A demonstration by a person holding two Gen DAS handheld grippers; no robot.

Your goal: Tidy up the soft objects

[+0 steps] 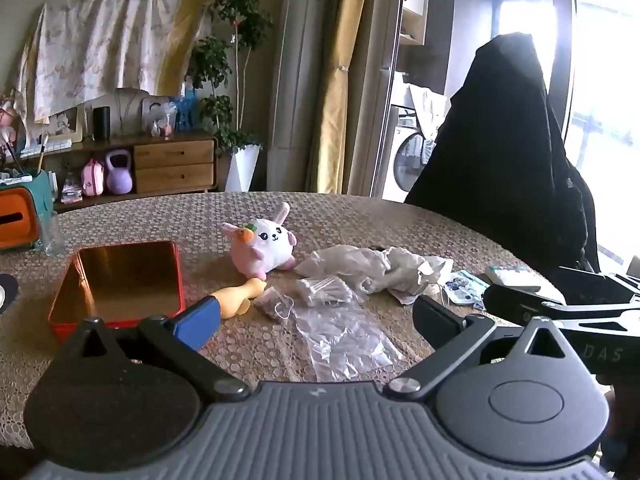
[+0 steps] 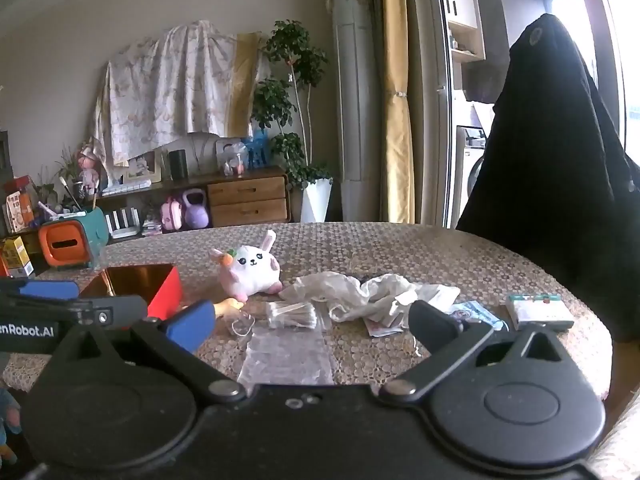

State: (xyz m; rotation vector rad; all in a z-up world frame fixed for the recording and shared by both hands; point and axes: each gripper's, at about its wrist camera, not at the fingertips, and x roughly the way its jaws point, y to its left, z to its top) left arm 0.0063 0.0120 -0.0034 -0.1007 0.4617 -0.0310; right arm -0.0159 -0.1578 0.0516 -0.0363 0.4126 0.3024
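Left wrist view: left gripper (image 1: 318,316) spread wide and holding nothing, hovering over a clear crinkled plastic bag (image 1: 340,340) on the patterned round table (image 1: 400,220); just beyond, a clear packet of cotton swabs (image 1: 320,290), a crumpled white plastic bag (image 1: 372,266) and a pink-and-white plush rabbit (image 1: 266,242), with an open red rectangular tin (image 1: 120,284) to the left beside a yellow rubber toy (image 1: 240,296). Right wrist view: right gripper (image 2: 314,326) likewise wide apart and empty above the same clutter, a small green-edged white packet (image 2: 538,310) at far right.
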